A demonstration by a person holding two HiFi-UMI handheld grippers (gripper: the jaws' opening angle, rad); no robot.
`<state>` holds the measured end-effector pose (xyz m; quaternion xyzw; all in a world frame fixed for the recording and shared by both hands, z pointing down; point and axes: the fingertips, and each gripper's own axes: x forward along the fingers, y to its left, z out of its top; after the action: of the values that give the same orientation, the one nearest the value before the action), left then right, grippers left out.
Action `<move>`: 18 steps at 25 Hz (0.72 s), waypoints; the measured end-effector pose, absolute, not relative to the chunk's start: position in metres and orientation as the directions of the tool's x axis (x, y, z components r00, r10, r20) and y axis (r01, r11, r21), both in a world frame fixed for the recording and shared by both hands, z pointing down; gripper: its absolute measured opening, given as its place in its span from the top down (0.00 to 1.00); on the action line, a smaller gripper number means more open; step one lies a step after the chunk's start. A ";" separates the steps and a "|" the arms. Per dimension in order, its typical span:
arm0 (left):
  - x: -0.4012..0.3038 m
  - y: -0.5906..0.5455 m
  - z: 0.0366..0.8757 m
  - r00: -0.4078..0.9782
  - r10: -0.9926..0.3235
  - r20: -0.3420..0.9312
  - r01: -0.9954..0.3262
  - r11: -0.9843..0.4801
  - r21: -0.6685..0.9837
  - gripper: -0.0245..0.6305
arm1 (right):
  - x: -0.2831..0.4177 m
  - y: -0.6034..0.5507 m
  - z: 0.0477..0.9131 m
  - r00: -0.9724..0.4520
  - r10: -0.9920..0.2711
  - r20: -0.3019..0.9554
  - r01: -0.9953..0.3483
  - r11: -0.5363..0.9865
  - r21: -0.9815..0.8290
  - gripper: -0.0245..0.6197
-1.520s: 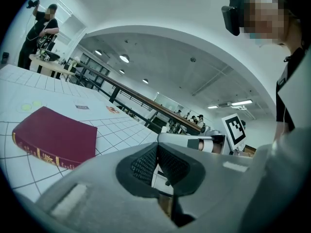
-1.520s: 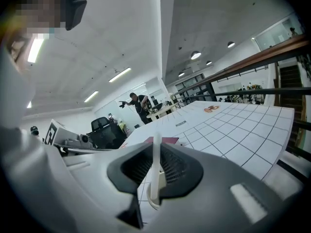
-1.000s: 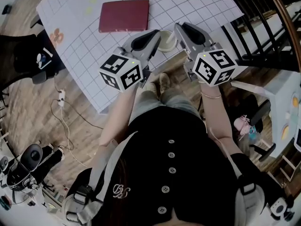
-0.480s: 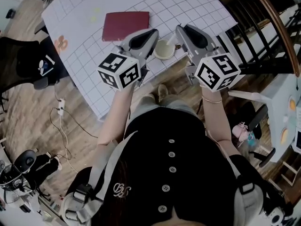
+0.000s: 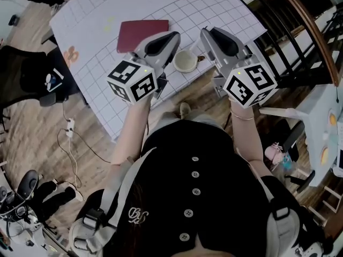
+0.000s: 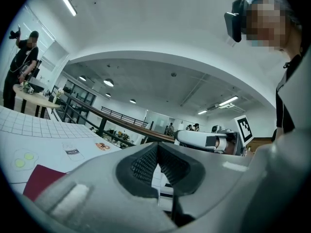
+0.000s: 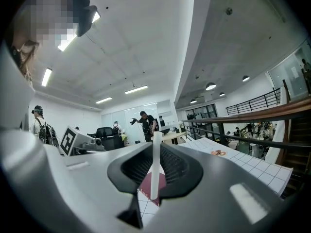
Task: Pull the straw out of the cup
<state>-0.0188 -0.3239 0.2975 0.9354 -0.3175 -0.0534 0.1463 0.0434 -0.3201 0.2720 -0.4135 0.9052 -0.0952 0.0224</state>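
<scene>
A white cup (image 5: 186, 62) stands near the front edge of the gridded white table (image 5: 96, 25), and in the head view it shows between my two grippers, below them. In the right gripper view a white straw (image 7: 154, 174) stands upright between the jaws, and my right gripper (image 7: 156, 140) is shut on it, clear of the cup. The straw is too thin to make out in the head view, where this gripper (image 5: 208, 33) is to the right of the cup. My left gripper (image 6: 158, 147) (image 5: 172, 37) points level with its pads together and nothing between them.
A dark red book (image 5: 142, 33) lies on the table behind the left gripper. A black railing (image 5: 300, 36) runs along the right. A dark bag (image 5: 27, 68) and cables (image 5: 75, 138) are on the wooden floor to the left. People stand far off.
Both grippers have risen towards the head camera. The cup, half hidden between them before, now shows whole below them.
</scene>
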 end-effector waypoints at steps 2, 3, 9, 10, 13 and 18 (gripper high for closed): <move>-0.017 -0.323 0.292 0.798 -0.602 -0.018 -0.570 -0.765 0.301 0.97 | 0.044 -0.319 0.268 -0.660 -0.751 0.023 -0.740 0.645 -0.192 0.90; -0.016 -0.322 0.290 0.802 -0.597 -0.020 -0.566 -0.770 0.295 0.97 | 0.045 -0.319 0.266 -0.661 -0.750 0.013 -0.737 0.646 -0.198 0.90; -0.007 -0.313 0.282 0.834 -0.549 -0.050 -0.517 -0.810 0.277 0.97 | 0.046 -0.313 0.251 -0.675 -0.736 -0.052 -0.706 0.666 -0.241 0.90; -0.004 -0.311 0.282 0.842 -0.537 -0.055 -0.504 -0.818 0.277 0.97 | 0.046 -0.311 0.249 -0.676 -0.734 -0.062 -0.703 0.668 -0.244 0.90; 0.000 -0.305 0.282 0.855 -0.515 -0.068 -0.482 -0.835 0.266 0.97 | 0.046 -0.309 0.249 -0.685 -0.724 -0.076 -0.690 0.679 -0.248 0.90; 0.000 -0.303 0.283 0.858 -0.508 -0.075 -0.474 -0.839 0.266 0.97 | 0.043 -0.303 0.262 -0.705 -0.707 -0.058 -0.676 0.694 -0.249 0.90</move>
<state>0.0002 -0.3031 0.2833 0.9564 -0.2566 -0.0715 0.1201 0.0432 -0.3026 0.2617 -0.3769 0.9173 -0.1048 0.0749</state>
